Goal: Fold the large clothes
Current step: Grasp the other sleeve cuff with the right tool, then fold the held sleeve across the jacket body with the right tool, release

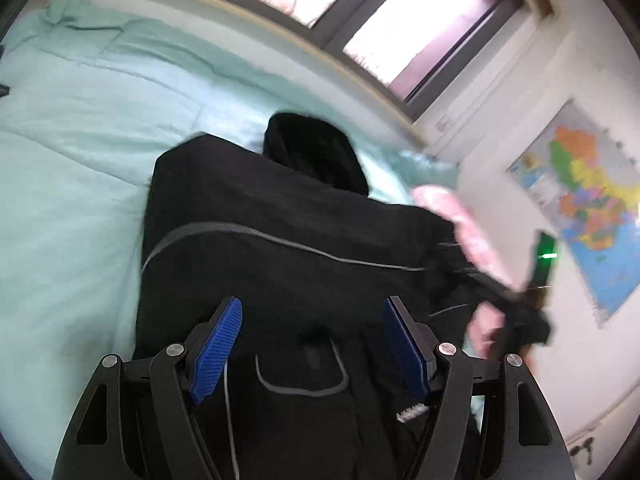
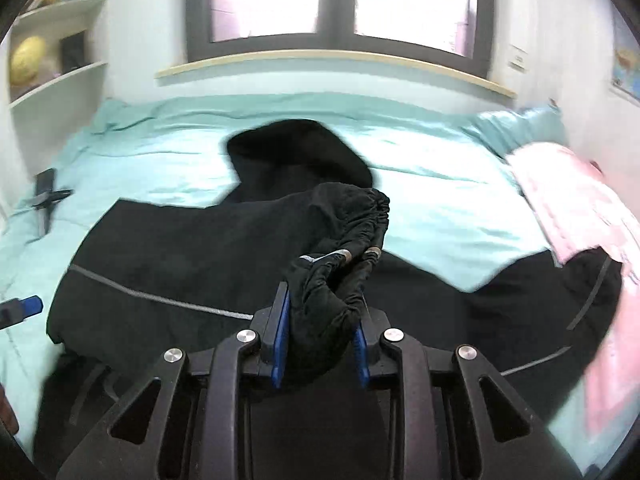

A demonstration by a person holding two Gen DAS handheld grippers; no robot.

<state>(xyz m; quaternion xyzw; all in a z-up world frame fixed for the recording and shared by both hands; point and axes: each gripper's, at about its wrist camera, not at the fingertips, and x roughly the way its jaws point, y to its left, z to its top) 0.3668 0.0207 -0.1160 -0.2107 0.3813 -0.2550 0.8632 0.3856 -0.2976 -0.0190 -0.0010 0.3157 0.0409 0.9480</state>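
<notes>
A large black hooded jacket (image 1: 280,216) with thin grey piping lies spread on a mint-green bed (image 1: 72,168); its hood (image 1: 316,148) points toward the window. My left gripper (image 1: 314,312) is open and empty, hovering just above the jacket's body. My right gripper (image 2: 322,300) is shut on the elastic cuff of the jacket's sleeve (image 2: 352,232) and holds it lifted above the jacket (image 2: 160,248). The right gripper with the sleeve also shows blurred in the left wrist view (image 1: 516,316).
A pink garment (image 2: 576,208) lies on the right side of the bed (image 2: 440,200). A dark phone-like object (image 2: 46,196) lies at the bed's left edge. A window sill (image 2: 332,60) and wall bound the far side. A map (image 1: 588,200) hangs on the right wall.
</notes>
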